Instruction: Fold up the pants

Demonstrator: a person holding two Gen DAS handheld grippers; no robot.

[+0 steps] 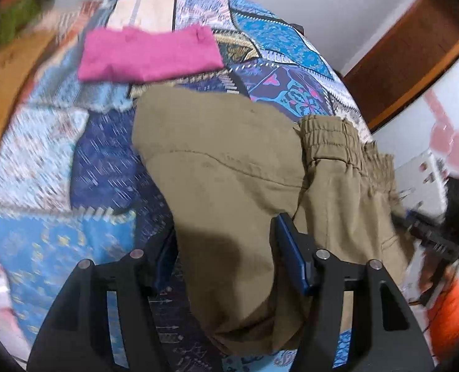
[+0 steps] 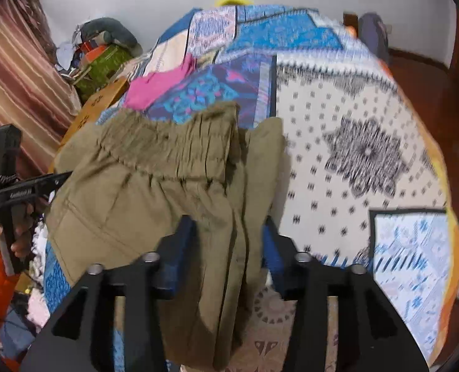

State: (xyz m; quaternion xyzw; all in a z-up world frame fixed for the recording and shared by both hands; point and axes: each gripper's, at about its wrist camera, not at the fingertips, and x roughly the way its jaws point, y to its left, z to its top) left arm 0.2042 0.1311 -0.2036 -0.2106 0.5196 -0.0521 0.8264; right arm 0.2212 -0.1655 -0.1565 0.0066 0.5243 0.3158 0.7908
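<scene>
One khaki pants (image 1: 229, 167) (bunched), one pink garment (image 1: 148, 54), patchwork quilt (image 1: 105, 167).

Two grippers are counted: the left gripper (image 1: 226, 248) and the right gripper (image 2: 229, 238), each fitted with two fingers. One pair of olive pants (image 1: 229, 167) is counted on one patchwork bedspread (image 1: 105, 167). One folded pink garment (image 1: 150, 54) is counted beyond the pants. One striped curtain (image 2: 18, 71) is seen in the right wrist view.
</scene>
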